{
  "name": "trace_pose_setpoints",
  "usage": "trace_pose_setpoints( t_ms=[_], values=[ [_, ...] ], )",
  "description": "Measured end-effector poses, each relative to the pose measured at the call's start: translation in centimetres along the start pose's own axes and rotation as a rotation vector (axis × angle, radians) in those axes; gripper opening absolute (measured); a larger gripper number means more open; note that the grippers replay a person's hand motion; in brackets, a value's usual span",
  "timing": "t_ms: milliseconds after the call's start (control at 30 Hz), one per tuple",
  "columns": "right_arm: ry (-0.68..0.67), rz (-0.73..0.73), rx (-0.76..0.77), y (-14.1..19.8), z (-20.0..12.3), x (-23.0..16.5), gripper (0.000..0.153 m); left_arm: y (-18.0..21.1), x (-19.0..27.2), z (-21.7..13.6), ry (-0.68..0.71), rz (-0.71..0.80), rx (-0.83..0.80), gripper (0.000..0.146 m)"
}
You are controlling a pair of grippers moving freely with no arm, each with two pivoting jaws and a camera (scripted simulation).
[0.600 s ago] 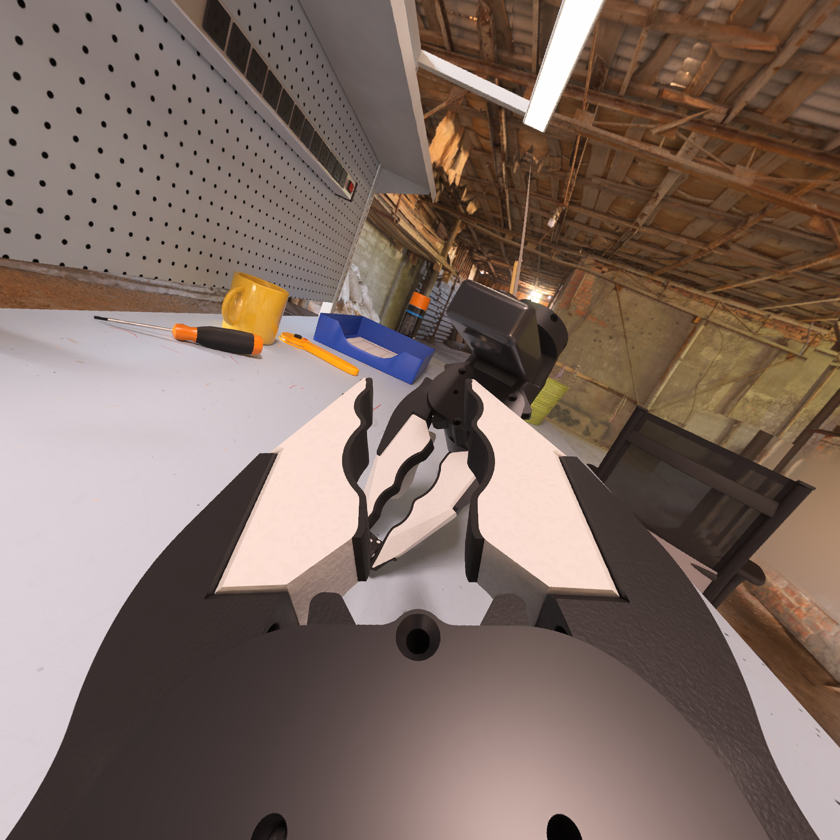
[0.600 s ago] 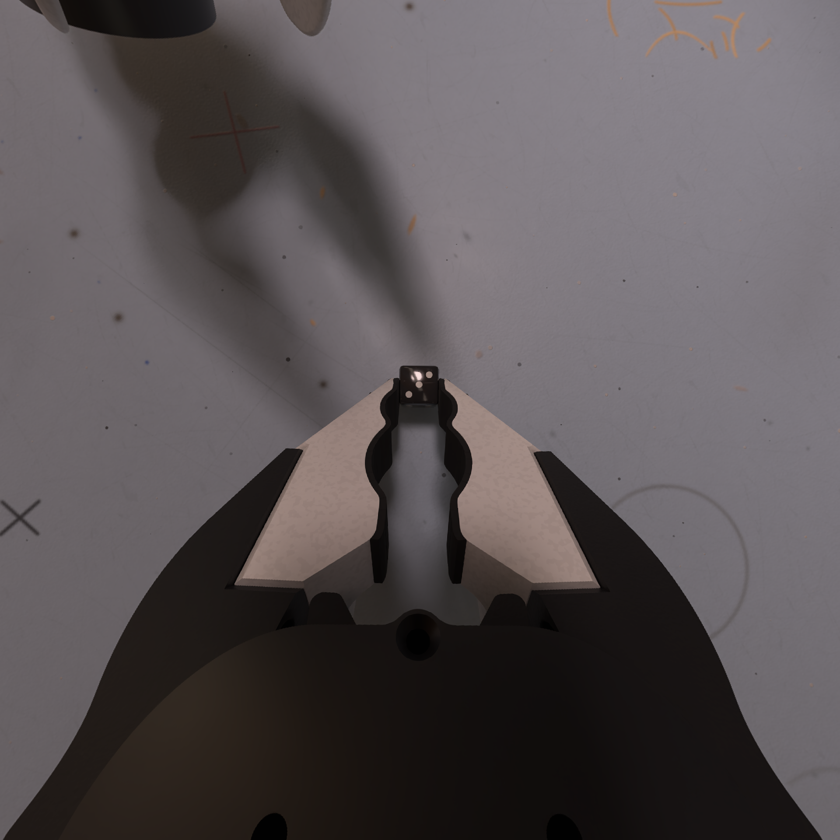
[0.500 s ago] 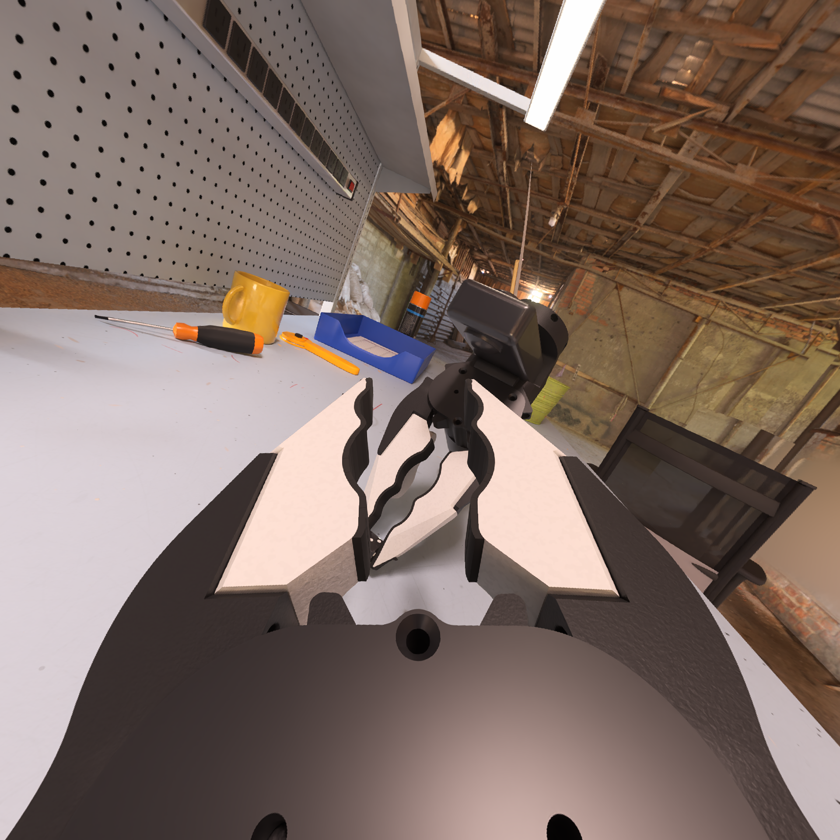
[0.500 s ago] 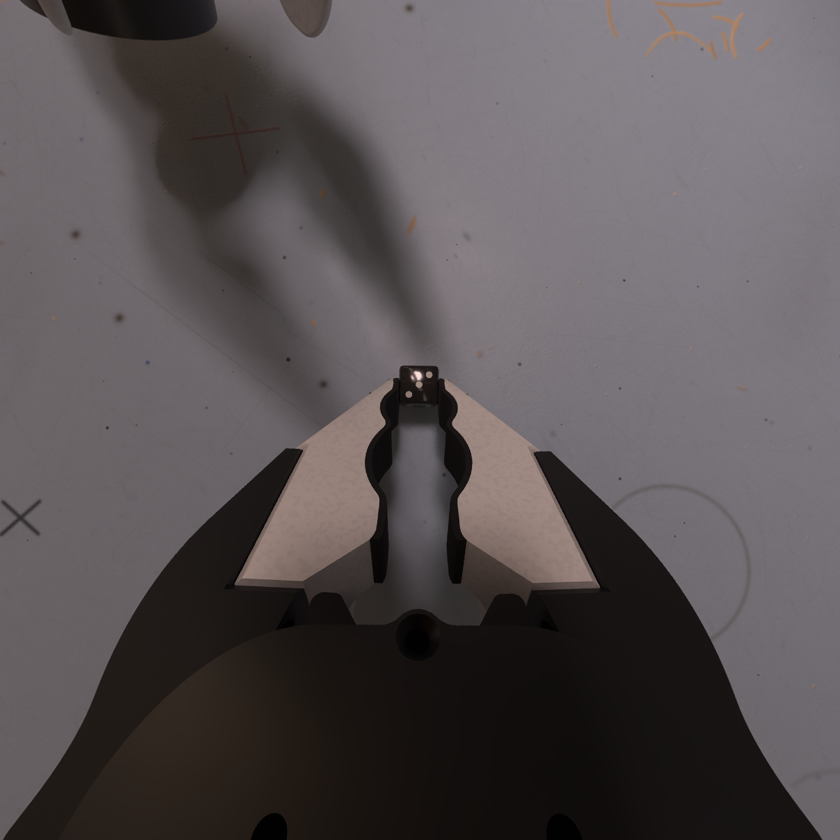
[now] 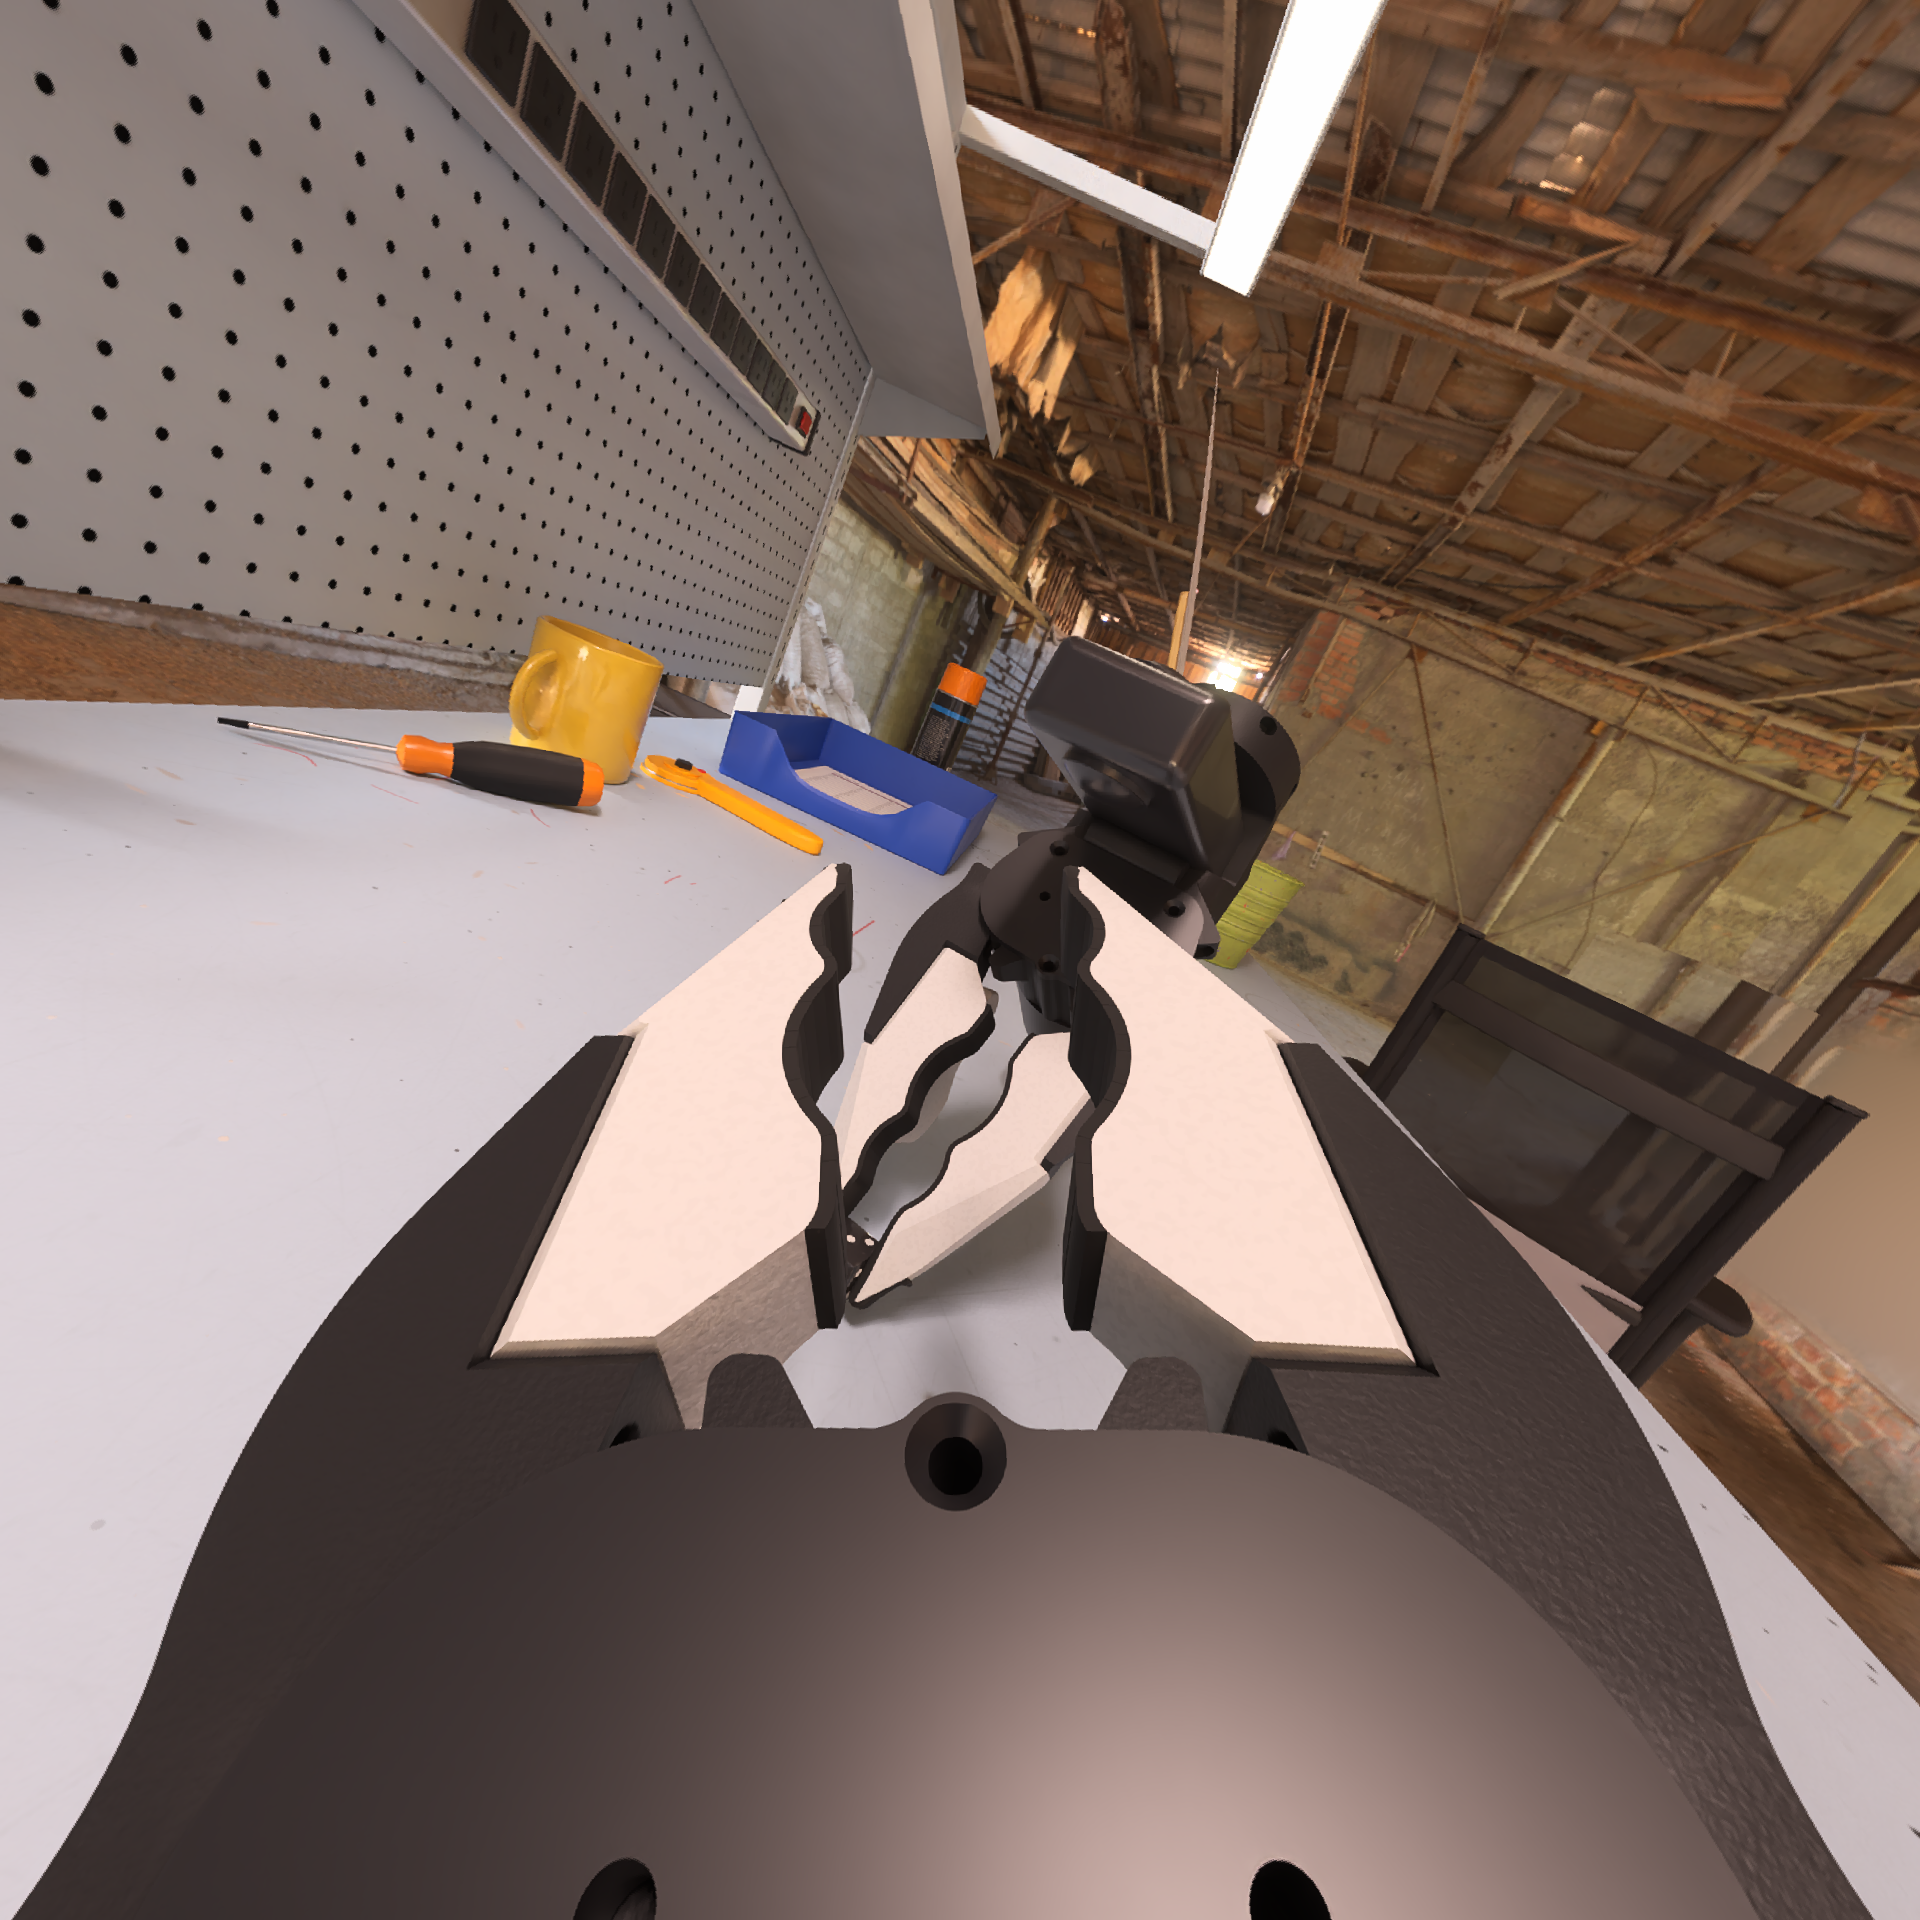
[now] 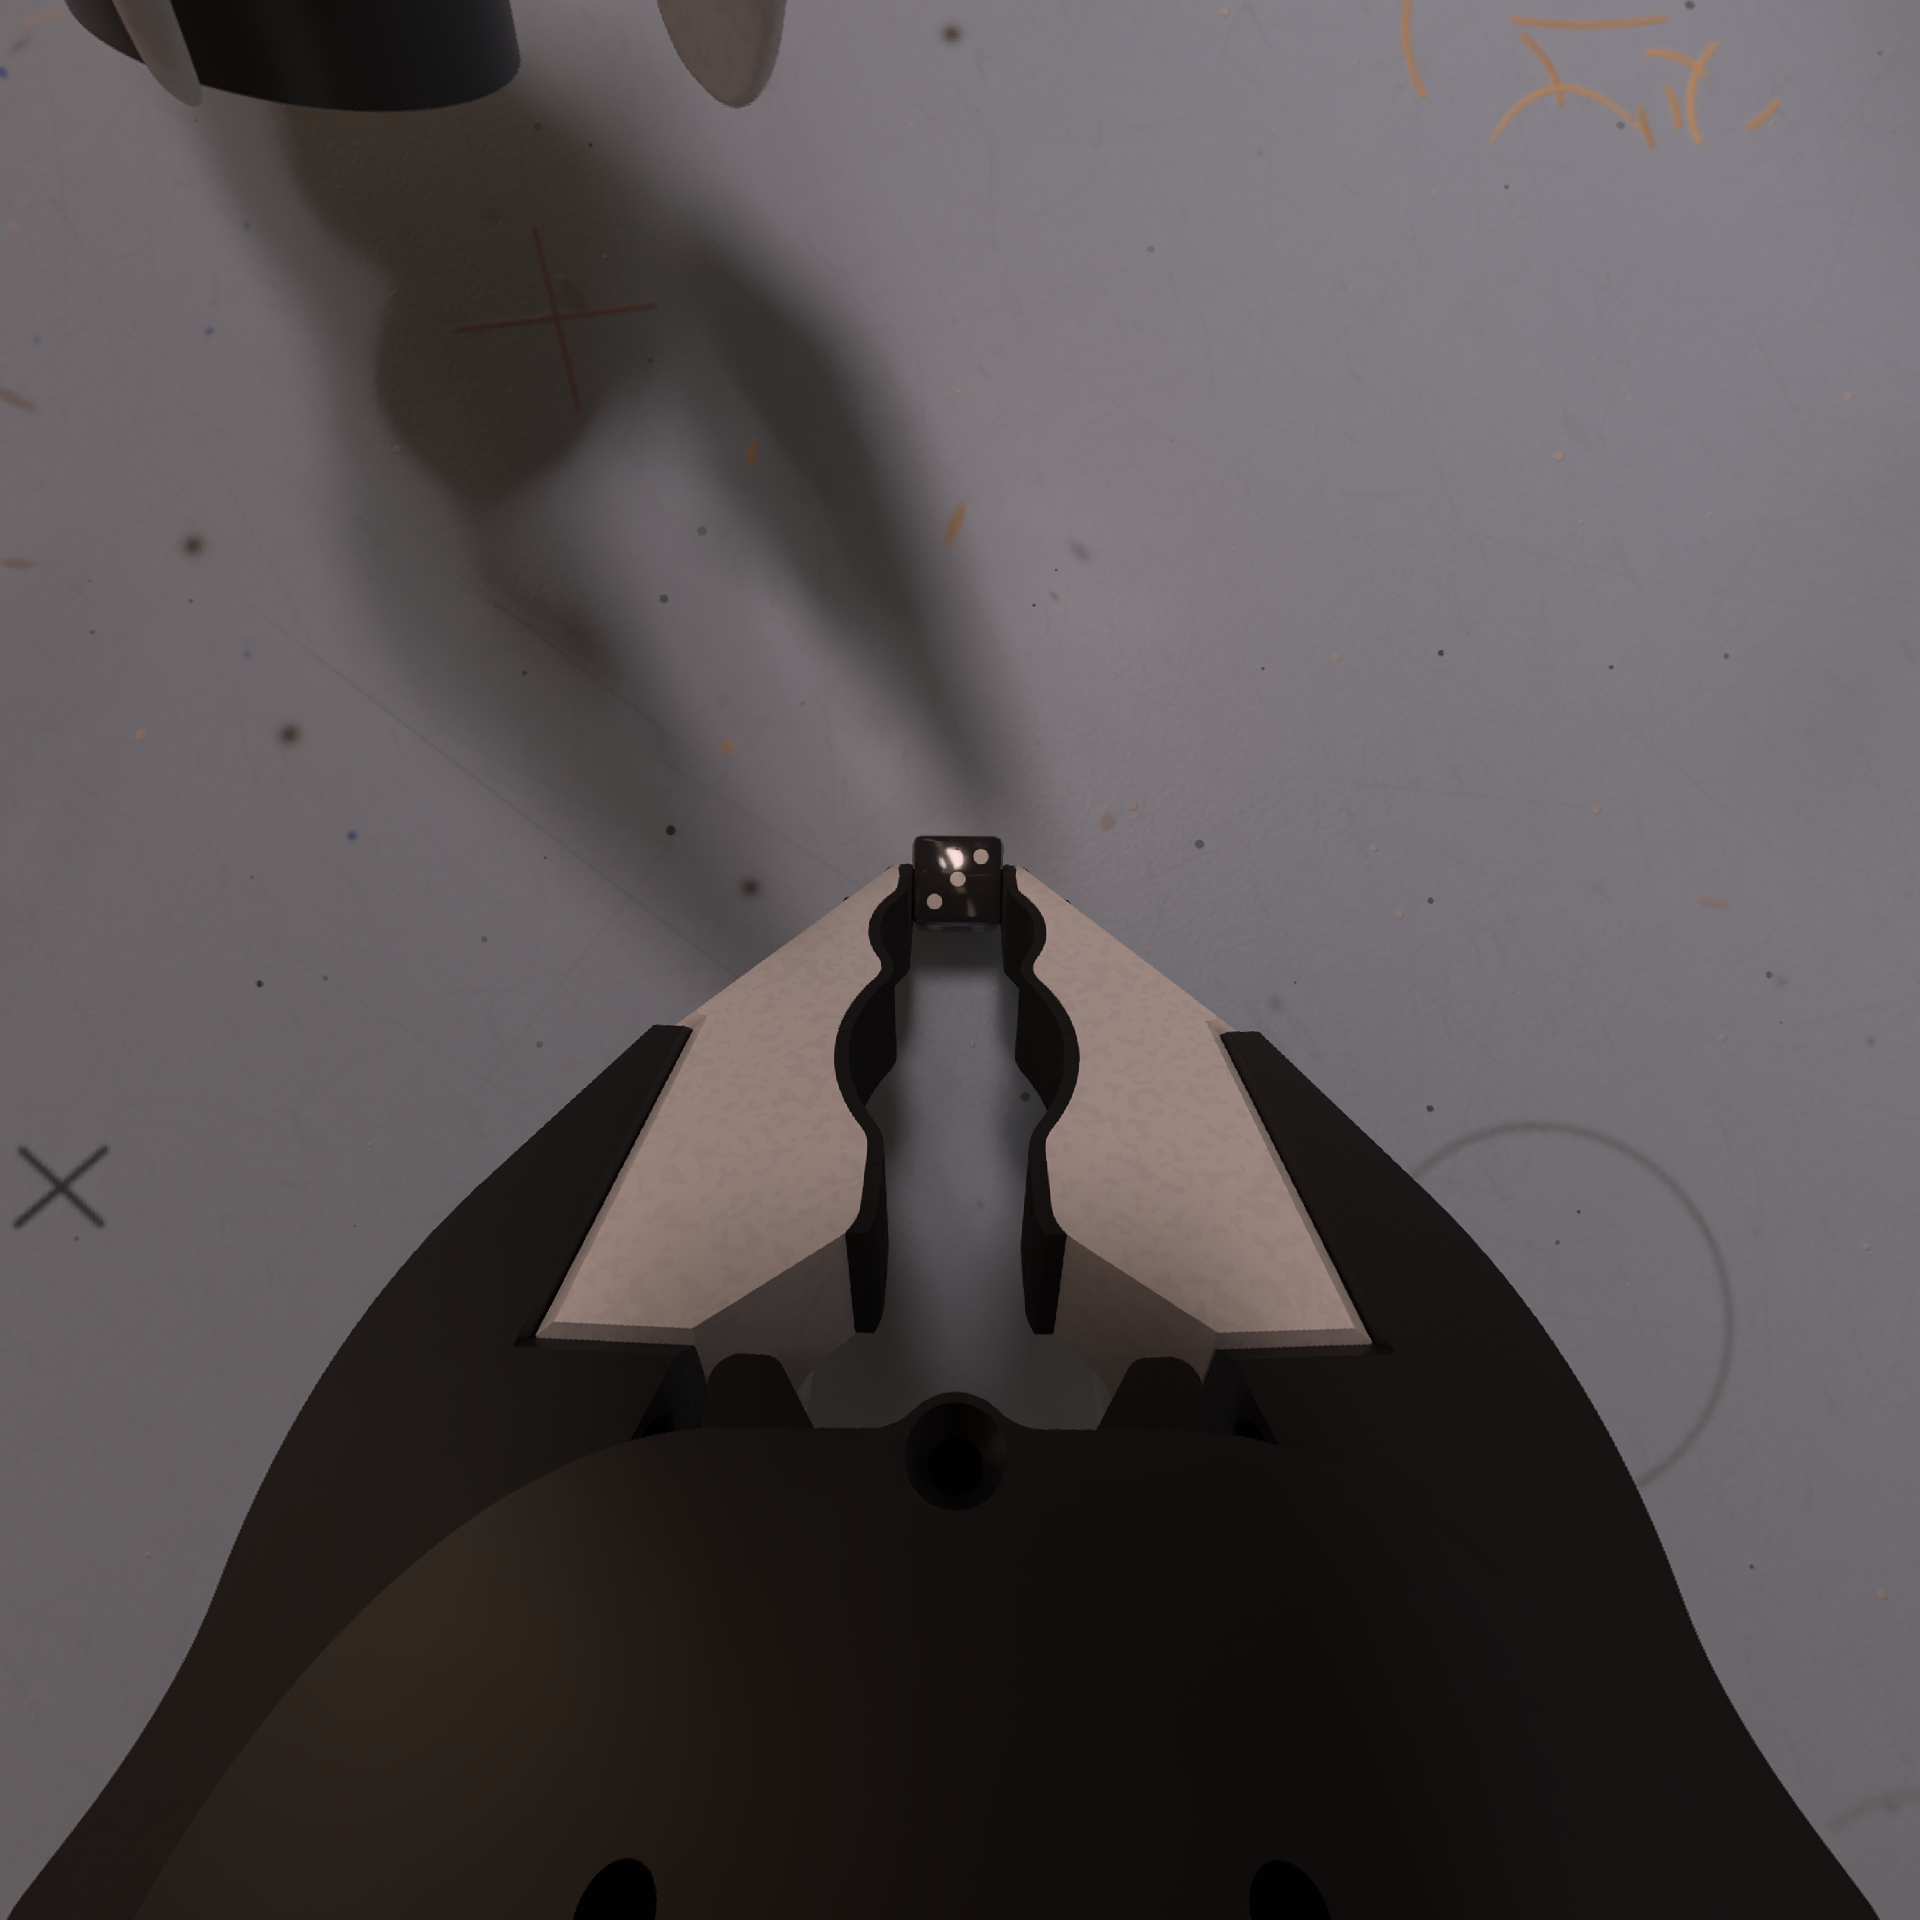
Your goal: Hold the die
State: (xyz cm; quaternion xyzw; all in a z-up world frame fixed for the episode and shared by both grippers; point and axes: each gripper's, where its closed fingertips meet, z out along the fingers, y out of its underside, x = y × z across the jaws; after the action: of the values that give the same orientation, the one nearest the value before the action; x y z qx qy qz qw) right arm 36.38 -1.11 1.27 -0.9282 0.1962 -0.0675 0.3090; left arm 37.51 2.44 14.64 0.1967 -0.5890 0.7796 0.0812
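The die (image 6: pixel 957 881) is small and black with white pips. My right gripper (image 6: pixel 957 883) is shut on it, pinching it at the very fingertips and pointing straight down at the grey table (image 6: pixel 1455 623). The die is at or just above the tabletop; I cannot tell which. In the left wrist view the right gripper (image 5: pixel 858 1273) hangs tips-down with the die (image 5: pixel 858 1245) just visible. My left gripper (image 5: pixel 956 883) is open and empty, low over the table, its fingers framing the right gripper. Part of the left gripper (image 6: pixel 312 52) shows at the top edge of the right wrist view.
At the back by the pegboard (image 5: pixel 312 364) lie a yellow mug (image 5: pixel 587 691), a screwdriver (image 5: pixel 488 767), an orange cutter (image 5: pixel 732 800), a blue tray (image 5: pixel 852 795) and an orange-capped can (image 5: pixel 951 717). A black frame (image 5: pixel 1590 1122) stands past the table's right edge.
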Motion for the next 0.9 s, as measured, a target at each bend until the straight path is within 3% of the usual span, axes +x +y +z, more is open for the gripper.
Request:
trace_pose_setpoints(
  t_ms=[900],
  values=[
    [-0.021,-0.013,0.009,-0.59,0.43,-0.81,0.016,0.06,-0.01,0.04,0.001,-0.002,-0.002,0.04]
  ],
)
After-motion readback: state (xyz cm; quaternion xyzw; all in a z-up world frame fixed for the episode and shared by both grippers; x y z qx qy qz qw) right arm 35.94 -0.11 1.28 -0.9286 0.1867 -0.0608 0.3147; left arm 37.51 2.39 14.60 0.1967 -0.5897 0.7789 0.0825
